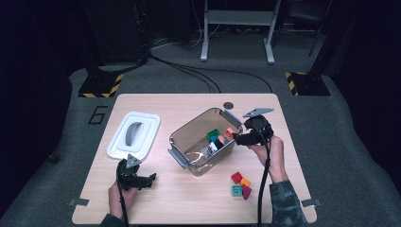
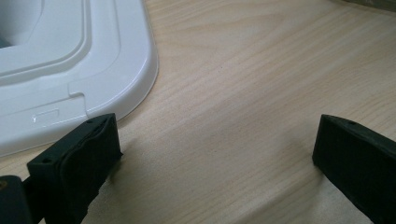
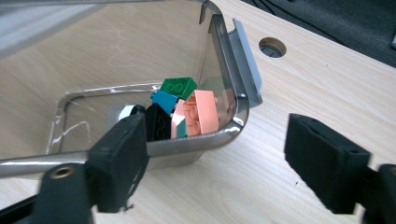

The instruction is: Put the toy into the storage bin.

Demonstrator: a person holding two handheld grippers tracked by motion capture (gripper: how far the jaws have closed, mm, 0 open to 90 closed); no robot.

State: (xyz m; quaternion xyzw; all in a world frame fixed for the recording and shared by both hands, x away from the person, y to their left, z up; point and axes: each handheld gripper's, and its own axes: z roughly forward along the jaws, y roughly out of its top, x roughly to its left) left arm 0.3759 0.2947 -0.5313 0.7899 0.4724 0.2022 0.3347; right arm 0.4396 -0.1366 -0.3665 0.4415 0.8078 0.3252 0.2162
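Bench [image 1: 189, 198]: light wood top carrying every item listed below.
Clear bin [image 1: 176, 142]: transparent open container at the centre of the bench, set at an angle, grey latch handles on both short ends.
Bin contents: green brick [image 3: 179, 86], blue brick [image 3: 163, 99], salmon brick [image 3: 201, 111] and a black brick [image 3: 158, 122], heaped in the corner nearest the right tongs.
Loose bricks [image 1: 241, 185]: red, orange, teal and magenta pieces clustered on the bench, just in front of the bin, near the person's right forearm.
White lid [image 1: 133, 134]: lies flat on the bench left of the bin, grey handle facing up, well apart from the bin.
Right tongs [image 1: 236, 138]: held at the bin's right end above its rim; jaws stand apart, nothing gripped between them.
Left tongs [image 1: 150, 178]: low over bare bench just in front of the lid's near corner; jaws wide apart, empty.
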